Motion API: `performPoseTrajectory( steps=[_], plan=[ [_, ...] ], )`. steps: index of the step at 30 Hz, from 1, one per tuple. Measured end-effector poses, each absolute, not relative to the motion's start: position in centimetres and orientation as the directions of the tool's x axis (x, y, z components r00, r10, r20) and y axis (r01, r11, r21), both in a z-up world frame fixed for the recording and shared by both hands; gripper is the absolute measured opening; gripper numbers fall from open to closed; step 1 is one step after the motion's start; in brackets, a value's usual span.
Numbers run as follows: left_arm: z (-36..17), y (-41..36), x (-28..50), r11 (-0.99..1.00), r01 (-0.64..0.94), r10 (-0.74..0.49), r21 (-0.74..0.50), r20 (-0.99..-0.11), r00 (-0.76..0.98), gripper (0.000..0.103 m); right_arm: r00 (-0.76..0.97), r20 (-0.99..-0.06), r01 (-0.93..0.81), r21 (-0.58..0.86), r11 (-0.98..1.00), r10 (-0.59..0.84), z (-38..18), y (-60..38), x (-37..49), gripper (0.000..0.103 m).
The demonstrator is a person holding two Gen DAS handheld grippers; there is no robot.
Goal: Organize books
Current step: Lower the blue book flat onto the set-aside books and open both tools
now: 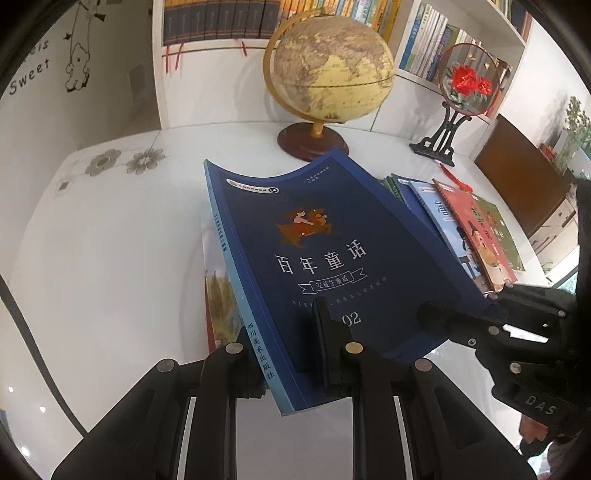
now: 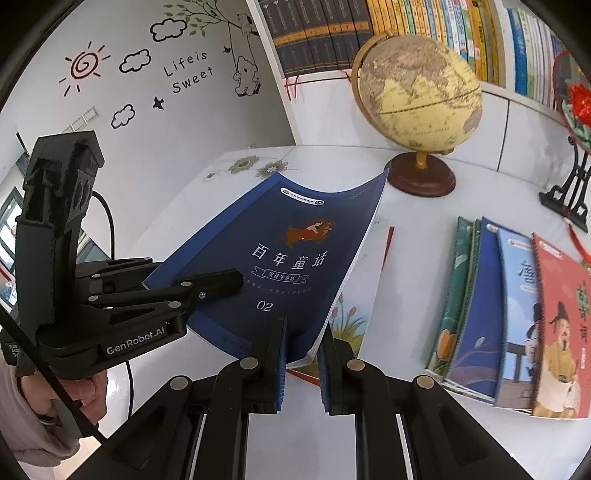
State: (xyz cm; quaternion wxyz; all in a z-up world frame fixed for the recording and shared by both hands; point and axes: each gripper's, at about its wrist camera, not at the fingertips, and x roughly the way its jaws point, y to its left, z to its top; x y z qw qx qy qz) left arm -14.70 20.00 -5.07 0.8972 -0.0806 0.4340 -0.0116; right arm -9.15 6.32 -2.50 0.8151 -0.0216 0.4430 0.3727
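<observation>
Standing at the back of the white table (image 1: 122,229) is a big bookshelf (image 1: 221,22), and a round globe (image 1: 330,70) is sitting in front of it. The dark blue book (image 1: 332,258) is being held up above the table, over another book lying flat. A row of books (image 2: 509,317) is lying on the table to its right. The left gripper (image 1: 284,347) is squeezing the book's near corner by the spine. The right gripper (image 2: 301,354) is closing on the book's other near corner, its jaws narrow around the page edges.
</observation>
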Motion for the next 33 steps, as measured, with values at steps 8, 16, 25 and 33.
performPoseTrajectory(
  steps=[8,16,25,33],
  plan=[
    [-7.7,20.3,-13.8,0.989,-0.043,-0.089,-0.143,-0.796,0.599,0.017,0.335,-0.75,-0.598,0.298,0.744,0.57,-5.1,6.8,-8.8,0.013],
    [-9.4,20.6,-13.5,0.989,-0.053,-0.082,-0.135,-0.82,0.566,0.018,0.294,-0.767,-0.55,0.353,0.757,0.571,-7.4,6.9,-8.2,0.014],
    [-11.7,21.4,-13.8,0.986,-0.119,-0.045,-0.119,-0.868,0.495,0.037,0.224,-0.796,-0.48,0.412,0.775,0.562,-9.7,6.9,-7.4,0.015],
    [-11.0,24.4,-15.0,0.958,-0.263,0.024,-0.112,-0.884,0.466,0.036,0.183,-0.846,-0.43,0.389,0.815,0.501,-10.1,6.7,-6.3,0.049]
  ],
)
